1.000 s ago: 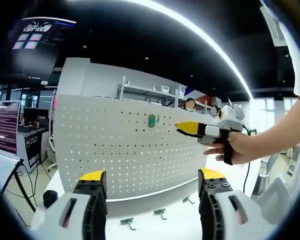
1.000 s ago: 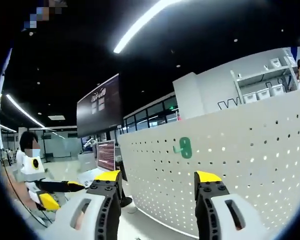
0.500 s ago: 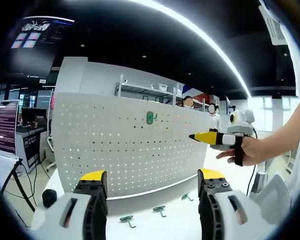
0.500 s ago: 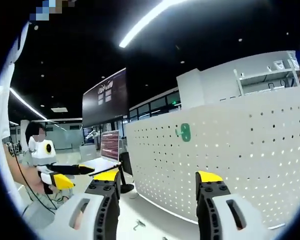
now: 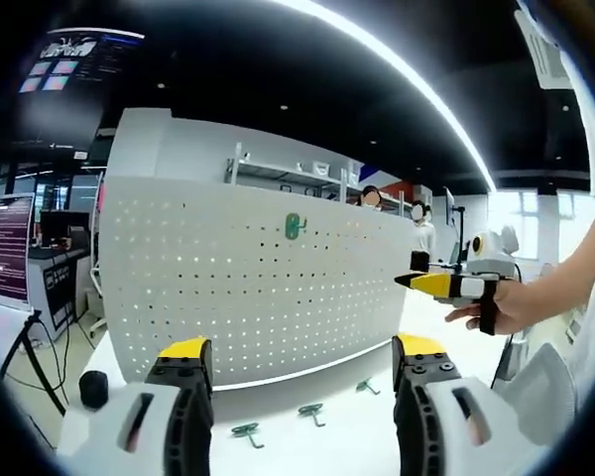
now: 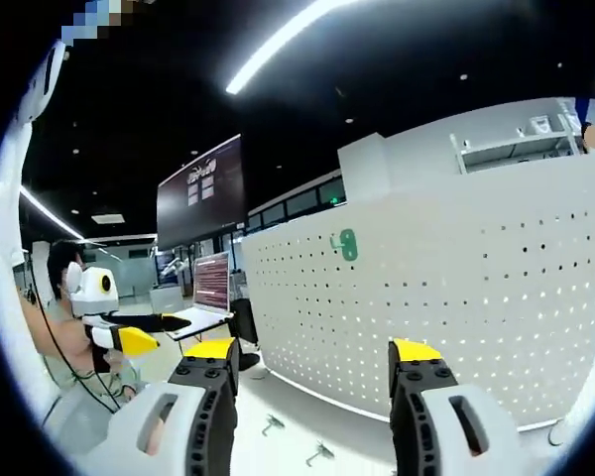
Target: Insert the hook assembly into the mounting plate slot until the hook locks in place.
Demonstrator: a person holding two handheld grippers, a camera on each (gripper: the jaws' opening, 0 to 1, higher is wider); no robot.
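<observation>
Left gripper view: my left gripper is raised in front of the white pegboard, its yellow-tipped jaws standing well apart with nothing between them. A green hook sits high on the pegboard face, near the top edge. Three more green hooks lie on the white table at the foot of the board: one toward the left, one in the middle, one toward the right. My right gripper enters from the right, held by a hand, well clear of the board; I cannot tell how its jaws stand here.

Right gripper view: my right gripper also shows its jaws spread apart and empty. The green hook appears on the upper pegboard. Two loose hooks lie on the table. The left gripper shows at left.
</observation>
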